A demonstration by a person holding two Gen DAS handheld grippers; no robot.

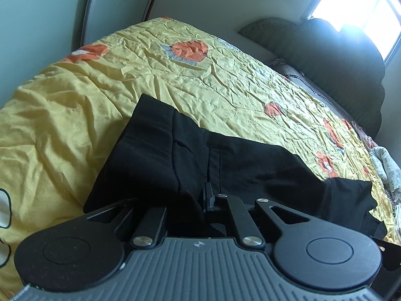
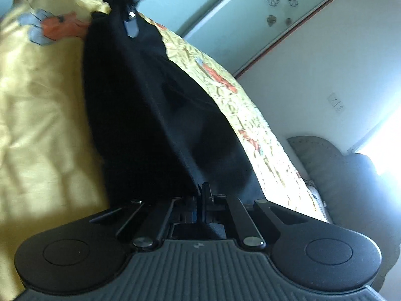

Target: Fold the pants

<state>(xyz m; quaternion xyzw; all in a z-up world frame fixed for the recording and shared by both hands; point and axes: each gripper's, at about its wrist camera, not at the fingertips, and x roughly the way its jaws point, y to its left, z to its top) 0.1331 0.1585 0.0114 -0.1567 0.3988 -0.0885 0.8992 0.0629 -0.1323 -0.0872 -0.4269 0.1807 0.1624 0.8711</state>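
Observation:
The black pants [image 1: 175,150] lie across a yellow flowered bedspread [image 1: 75,105], one end lifted. My left gripper [image 1: 208,195] is shut on a fold of the black cloth at the near edge. In the right wrist view the pants [image 2: 155,115] hang stretched between both grippers. My right gripper [image 2: 204,193] is shut on the near end of the cloth. The left gripper [image 2: 130,22] shows at the top of that view, pinching the far end.
The yellow bedspread [image 2: 37,125] covers the whole bed. A dark padded headboard or cushions [image 1: 338,57] stand at the far right under a bright window [image 1: 363,0]. A patterned cloth [image 1: 386,170] lies at the bed's right edge. A wardrobe with a glass door [image 2: 250,12] stands behind.

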